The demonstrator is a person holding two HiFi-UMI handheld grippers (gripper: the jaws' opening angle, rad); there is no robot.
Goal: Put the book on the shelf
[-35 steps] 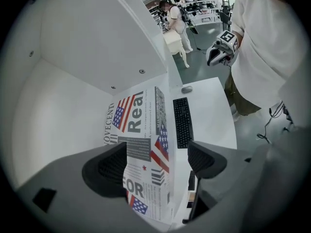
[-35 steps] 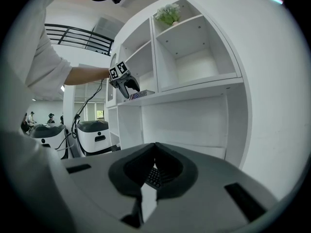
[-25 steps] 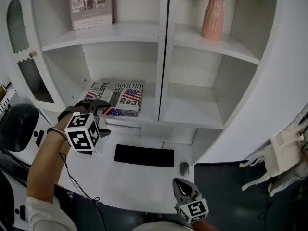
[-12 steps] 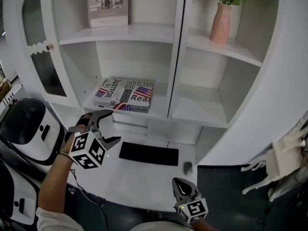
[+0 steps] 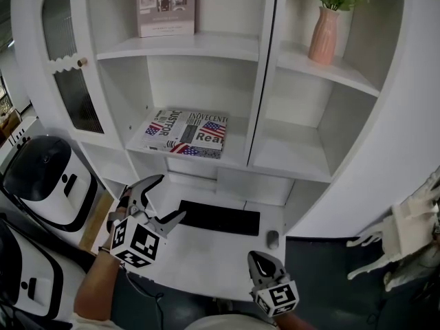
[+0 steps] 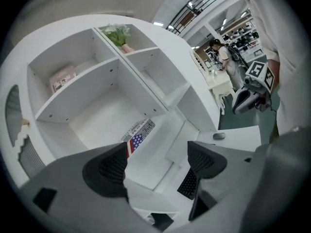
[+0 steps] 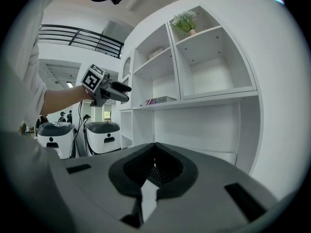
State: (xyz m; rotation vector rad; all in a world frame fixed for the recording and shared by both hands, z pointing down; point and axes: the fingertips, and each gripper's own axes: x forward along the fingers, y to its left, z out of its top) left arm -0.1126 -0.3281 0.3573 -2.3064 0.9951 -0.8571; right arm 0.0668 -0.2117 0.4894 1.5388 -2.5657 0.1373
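A book (image 5: 185, 133) with a flag-and-newsprint cover lies flat on the lower left shelf (image 5: 237, 158); the left gripper view shows its cover (image 6: 138, 135) beyond the jaws. My left gripper (image 5: 163, 198) is open and empty, held over the desk well below and in front of that shelf. Its black pads (image 6: 109, 171) stand wide apart. My right gripper (image 5: 260, 261) is shut with nothing in it, low at the desk's front edge. From the right gripper view the book (image 7: 160, 100) shows as a thin edge on the shelf.
A black keyboard (image 5: 220, 218) and a mouse (image 5: 272, 238) lie on the white desk (image 5: 199, 260). Another book (image 5: 166, 5) stands on the upper left shelf, a pink vase (image 5: 323, 36) on the upper right. White machines (image 5: 42, 181) stand at left.
My left gripper has let go of the book, drawn back and down from the lower shelf, and now hangs open over the desk. The book stays on the shelf. The right gripper has not moved.
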